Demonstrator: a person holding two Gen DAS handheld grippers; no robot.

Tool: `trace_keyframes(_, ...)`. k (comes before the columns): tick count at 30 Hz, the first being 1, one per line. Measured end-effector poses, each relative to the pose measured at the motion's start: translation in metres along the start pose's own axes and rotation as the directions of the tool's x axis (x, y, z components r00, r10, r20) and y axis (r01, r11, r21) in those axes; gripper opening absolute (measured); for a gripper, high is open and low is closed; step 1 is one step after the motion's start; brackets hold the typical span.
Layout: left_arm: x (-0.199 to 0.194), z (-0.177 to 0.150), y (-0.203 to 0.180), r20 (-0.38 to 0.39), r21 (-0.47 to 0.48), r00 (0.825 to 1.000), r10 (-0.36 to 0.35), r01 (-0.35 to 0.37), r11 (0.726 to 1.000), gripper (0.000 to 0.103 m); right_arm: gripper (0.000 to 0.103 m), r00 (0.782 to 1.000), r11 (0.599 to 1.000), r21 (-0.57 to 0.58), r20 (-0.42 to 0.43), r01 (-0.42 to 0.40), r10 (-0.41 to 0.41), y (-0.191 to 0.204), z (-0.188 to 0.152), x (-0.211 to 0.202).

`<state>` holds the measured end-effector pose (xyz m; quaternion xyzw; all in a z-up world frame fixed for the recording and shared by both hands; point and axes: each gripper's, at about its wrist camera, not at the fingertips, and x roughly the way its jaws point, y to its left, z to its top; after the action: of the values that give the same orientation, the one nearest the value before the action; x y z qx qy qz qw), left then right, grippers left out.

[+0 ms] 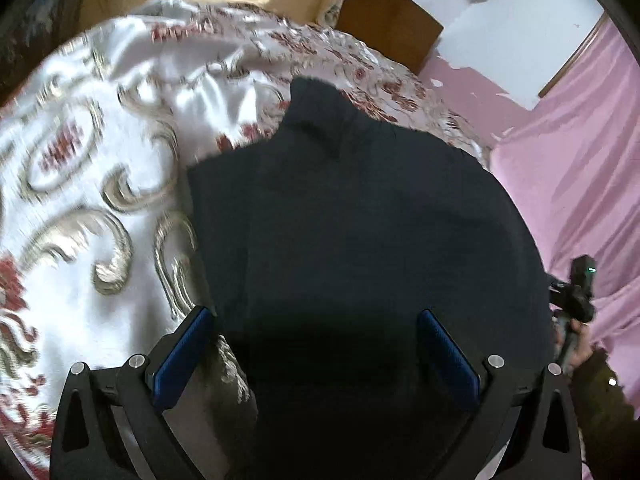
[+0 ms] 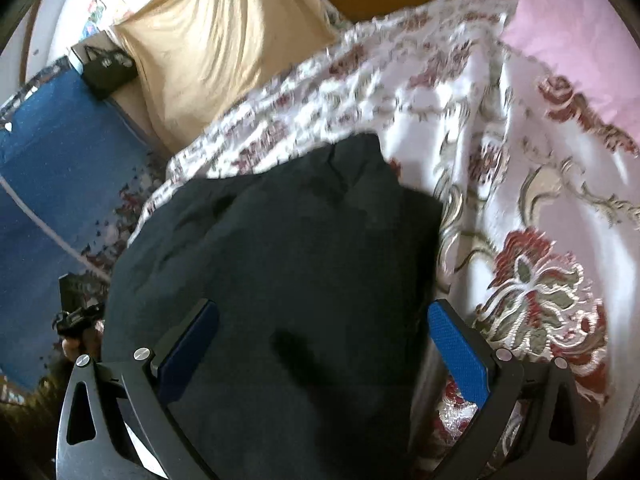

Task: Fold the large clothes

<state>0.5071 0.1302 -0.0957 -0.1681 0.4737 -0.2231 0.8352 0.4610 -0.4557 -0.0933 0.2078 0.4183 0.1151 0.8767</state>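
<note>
A dark navy turtleneck sweater [image 1: 360, 220] lies folded on a white satin bedspread [image 1: 80, 184] with red and gold flowers; its collar points away from me. My left gripper [image 1: 316, 320] is open, its blue pads [image 1: 184, 356] spread over the sweater's near edge. In the right wrist view the same sweater [image 2: 288, 248] fills the middle. My right gripper [image 2: 324, 316] is open above it, with nothing between its blue pads [image 2: 460, 352]. The right gripper also shows at the right edge of the left wrist view [image 1: 576, 292].
A yellow cloth [image 2: 216, 40] and a brown headboard [image 1: 388, 20] lie beyond the bedspread [image 2: 520, 184]. A pink sheet [image 1: 580, 160] is on the right. A blue carpet [image 2: 48, 184] and a black bag [image 2: 106, 70] are on the floor at left.
</note>
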Motion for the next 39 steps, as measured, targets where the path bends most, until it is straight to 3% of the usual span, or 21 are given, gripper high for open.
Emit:
trace_keyframes(2,0.001,-0.002,0.001,0.002,0.013,0.999,-0.032,0.032,0.999,0.103,0.102,0.999,1.0,-0.027,-0.046,0.008,-0.009,0.0,0.002,0.014)
trace_keyframes(5,0.006,-0.005,0.0,-0.001,0.057,0.998,-0.06,0.06,0.997,0.103,0.102,0.999,0.99,-0.137,-0.016,0.041,-0.044,0.01,0.011,0.021)
trace_keyframes(8,0.007,-0.007,0.002,0.008,0.07,0.997,-0.08,0.08,0.994,0.103,0.102,0.999,0.982,-0.186,-0.02,0.021,-0.025,0.013,0.032,0.03)
trace_keyframes(11,0.007,-0.008,0.003,0.011,0.075,0.995,-0.098,0.097,0.993,0.103,0.102,0.999,0.981,-0.195,-0.026,0.02,-0.025,0.008,0.053,0.043)
trace_keyframes(15,0.006,-0.009,0.005,0.013,0.087,0.991,-0.131,0.13,0.988,0.103,0.102,0.997,0.994,-0.11,-0.075,-0.025,0.016,-0.014,0.066,0.066)
trace_keyframes(20,0.002,-0.01,0.009,0.013,0.085,0.98,-0.199,0.197,0.977,0.103,0.102,0.993,0.99,-0.104,-0.086,-0.091,0.082,-0.026,0.052,0.072)
trace_keyframes(25,-0.002,-0.011,0.014,-0.009,0.07,0.956,-0.295,0.294,0.953,0.103,0.102,0.986,0.986,-0.11,-0.128,-0.125,0.111,-0.023,0.039,0.069)
trace_keyframes(34,0.005,-0.012,0.006,-0.083,0.081,0.937,-0.339,0.345,0.935,0.103,0.102,0.924,0.942,-0.009,-0.198,-0.334,0.326,-0.018,0.012,0.071)
trace_keyframes(36,0.008,-0.009,0.008,-0.089,0.069,0.933,-0.348,0.355,0.932,0.103,0.102,0.916,0.937,0.007,-0.207,-0.35,0.344,-0.016,0.009,0.073)
trace_keyframes(39,0.014,-0.007,0.007,-0.102,0.059,0.933,-0.344,0.351,0.934,0.103,0.102,0.923,0.949,0.009,-0.23,-0.316,0.31,-0.011,0.005,0.081)
